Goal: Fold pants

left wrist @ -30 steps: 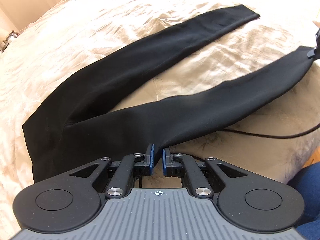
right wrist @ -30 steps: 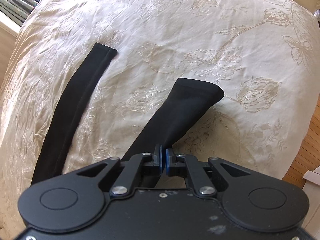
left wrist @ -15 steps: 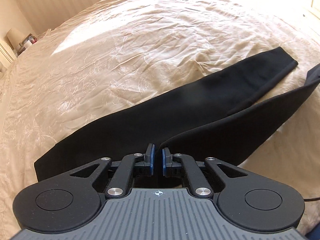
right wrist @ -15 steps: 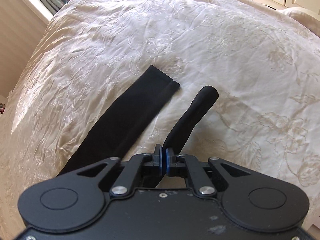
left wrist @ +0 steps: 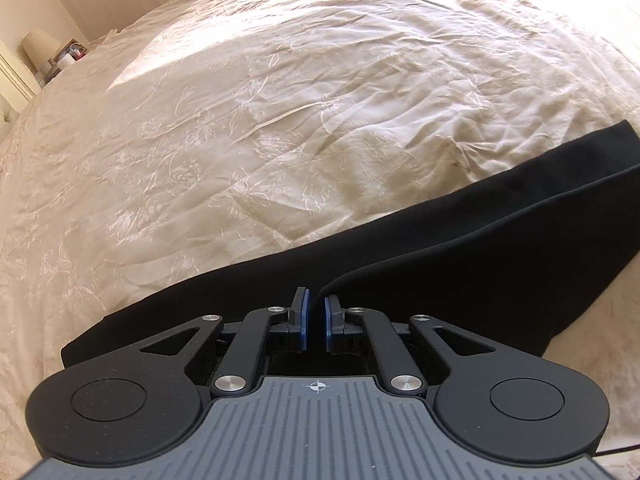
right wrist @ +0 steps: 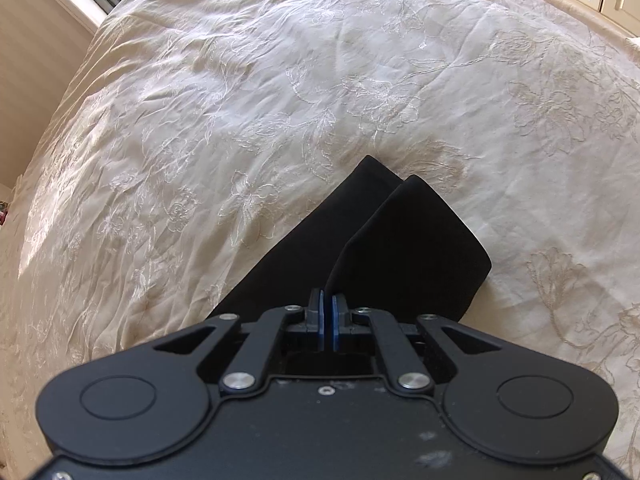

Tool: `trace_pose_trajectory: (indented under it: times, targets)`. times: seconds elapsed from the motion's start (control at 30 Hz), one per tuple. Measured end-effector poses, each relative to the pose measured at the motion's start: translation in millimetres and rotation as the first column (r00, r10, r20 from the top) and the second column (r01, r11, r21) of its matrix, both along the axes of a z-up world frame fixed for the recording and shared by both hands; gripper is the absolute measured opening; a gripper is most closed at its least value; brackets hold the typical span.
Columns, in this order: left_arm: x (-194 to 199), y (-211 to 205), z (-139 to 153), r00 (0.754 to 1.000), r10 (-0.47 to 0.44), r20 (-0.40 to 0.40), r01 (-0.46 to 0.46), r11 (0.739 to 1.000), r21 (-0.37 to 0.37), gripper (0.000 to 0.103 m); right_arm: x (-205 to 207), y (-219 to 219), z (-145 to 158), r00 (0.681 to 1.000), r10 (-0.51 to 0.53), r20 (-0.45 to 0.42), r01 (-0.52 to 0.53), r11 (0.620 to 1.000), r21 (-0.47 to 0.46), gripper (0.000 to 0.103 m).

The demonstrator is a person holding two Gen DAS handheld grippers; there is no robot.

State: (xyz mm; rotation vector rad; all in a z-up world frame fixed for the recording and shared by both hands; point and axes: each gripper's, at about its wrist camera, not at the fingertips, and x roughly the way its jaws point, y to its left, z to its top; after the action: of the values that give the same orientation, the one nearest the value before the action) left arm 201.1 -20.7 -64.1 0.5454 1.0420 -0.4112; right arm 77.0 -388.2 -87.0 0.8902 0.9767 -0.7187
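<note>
1. Pants (left wrist: 460,248), black, lie on the cream bedspread (left wrist: 280,100); one leg is lifted over the other, hems nearly matched in the right view (right wrist: 400,240)
2. Left gripper (left wrist: 316,320) fingers pinch the upper leg's edge; right gripper (right wrist: 328,312) fingers pinch its hem end
3. Lengthwise fold almost done, I judge; laying down and crosswise folds remain
4. No readable writing or brand shows
</note>
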Motion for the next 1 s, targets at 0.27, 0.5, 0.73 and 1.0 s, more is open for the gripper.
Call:
trace_pose_trajectory:
  times: [0.27,0.5,0.73,1.0]
  targets:
    - [32.6,-11.0,-26.1,0.999,0.032,-0.035,-0.031,0.999,0.022,0.007,33.8,-13.9,-23.3,0.999,-0.007,-0.037,0.008,1.000,0.026,0.006]
    - [51.8,-17.3,-39.5,0.998,0.048,-0.049,-0.046,0.998,0.035,0.007,51.2,-20.6,-30.1,0.999,0.006,-0.046,-0.005,1.000,0.023,0.006]
    - [59.7,-19.8,-52.7,0.997,0.051,-0.064,-0.047,0.997,0.060,0.008,64.7,-23.1,-34.7,0.997,0.041,-0.058,-0.041,0.999,-0.008,0.006]
    - [63.4,-20.1,-64.8,0.996,0.051,-0.079,-0.044,0.995,0.085,0.008,64.9,-36.6,-25.4,0.994,0.102,0.041,-0.099,0.992,-0.078,0.017]
